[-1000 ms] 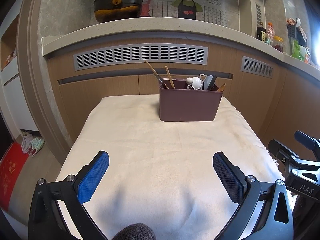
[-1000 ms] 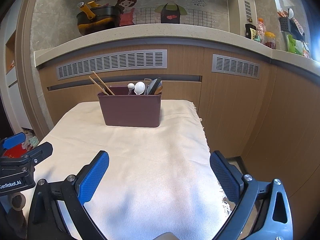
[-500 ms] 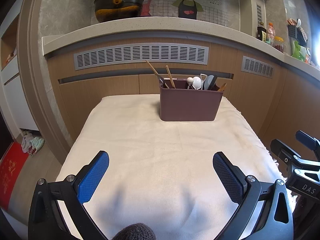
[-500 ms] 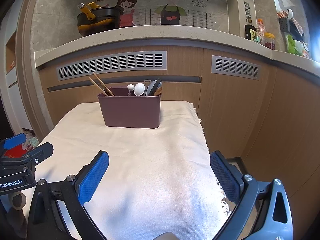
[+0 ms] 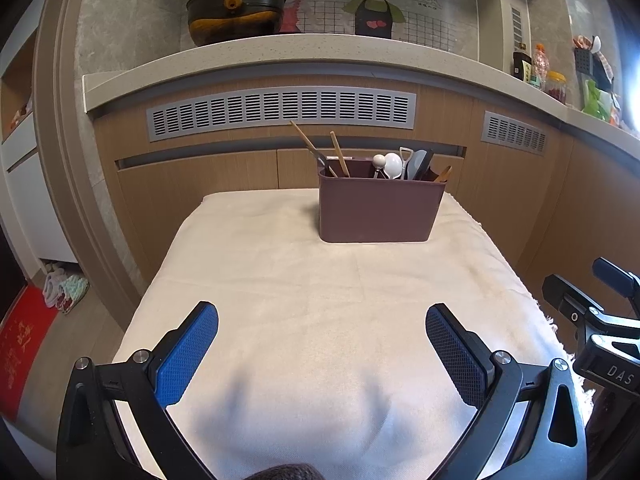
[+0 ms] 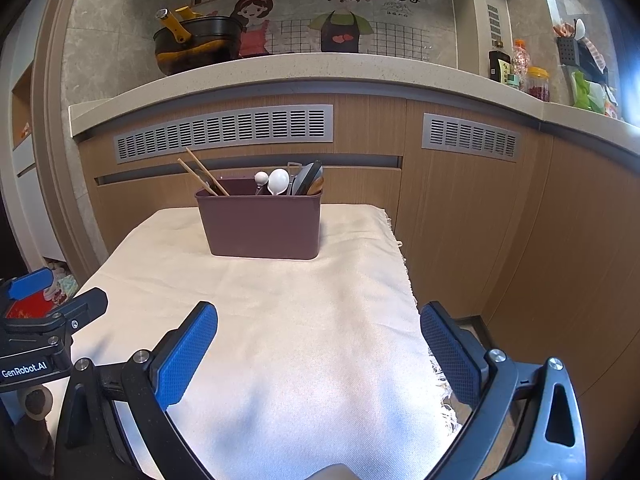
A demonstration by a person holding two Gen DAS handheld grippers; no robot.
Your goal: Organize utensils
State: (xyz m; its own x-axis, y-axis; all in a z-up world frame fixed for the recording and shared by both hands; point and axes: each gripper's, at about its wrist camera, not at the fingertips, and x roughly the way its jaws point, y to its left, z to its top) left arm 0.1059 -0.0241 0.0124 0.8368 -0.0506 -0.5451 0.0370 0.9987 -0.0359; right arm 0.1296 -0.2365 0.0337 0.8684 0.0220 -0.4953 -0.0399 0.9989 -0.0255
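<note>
Covering the table, a cream cloth (image 5: 320, 320) carries the maroon utensil caddy (image 5: 378, 212) at its far end — chopsticks (image 5: 340, 154) and spoons (image 5: 392, 164) upright inside. Left gripper (image 5: 322, 340) and right gripper (image 6: 318, 338) hang spread and empty — caddy straight ahead, well apart, roughly equidistant.

Matt plastic caddy (image 5: 378, 213), woven cloth (image 5: 320, 320), wooden chopsticks (image 5: 339, 153)

From my left gripper camera the utensil bin (image 5: 380, 210) stands on the cloth-covered table (image 5: 304, 304) at about one o'clock, toward the far edge. Chopsticks (image 5: 320, 152) lean in its left end, spoons (image 5: 390, 166) sit right of them. A counter (image 5: 280, 50) runs behind, a pot (image 5: 236, 14) on it at eleven o'clock.
</note>
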